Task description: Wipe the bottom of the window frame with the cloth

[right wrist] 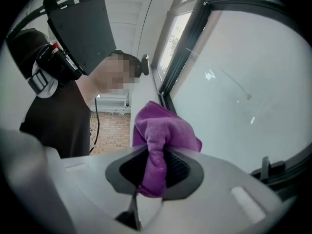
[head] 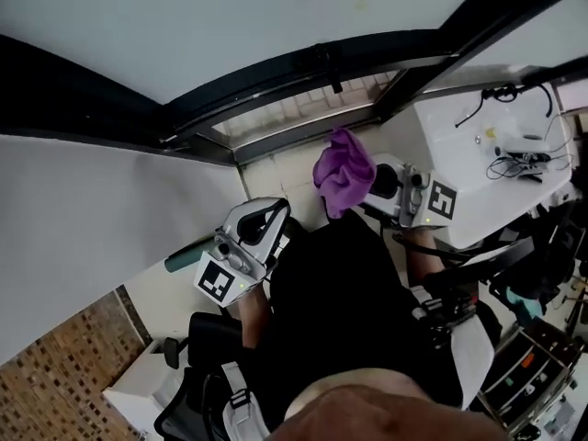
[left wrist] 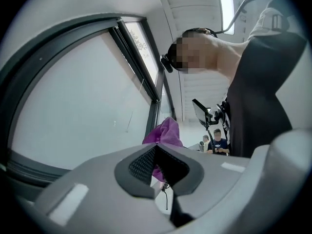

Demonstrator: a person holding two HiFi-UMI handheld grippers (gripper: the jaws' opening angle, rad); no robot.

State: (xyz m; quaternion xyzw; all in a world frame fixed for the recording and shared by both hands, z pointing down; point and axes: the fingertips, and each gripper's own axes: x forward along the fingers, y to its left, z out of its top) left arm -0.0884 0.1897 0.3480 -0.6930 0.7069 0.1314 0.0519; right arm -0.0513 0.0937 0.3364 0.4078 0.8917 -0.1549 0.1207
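Observation:
A purple cloth point(head: 344, 175) hangs bunched from my right gripper point(head: 372, 185), which is shut on it just below the dark bottom rail of the window frame point(head: 294, 122). In the right gripper view the cloth point(right wrist: 158, 135) is pinched between the dark pads point(right wrist: 180, 168), with the window frame point(right wrist: 285, 172) off to the right. My left gripper point(head: 274, 214) is lower and to the left, shut and holding nothing. In its own view the left gripper point(left wrist: 158, 168) points at the pane, with the cloth point(left wrist: 165, 133) showing beyond it and the frame point(left wrist: 27, 172) at lower left.
A white desk point(head: 478, 186) with cables point(head: 519, 162) stands right of the window. A white wall surface point(head: 83, 209) fills the left, with brick-patterned floor point(head: 55, 375) below. Dark equipment point(head: 524, 375) sits at the bottom right. Two people point(left wrist: 218, 143) sit far back.

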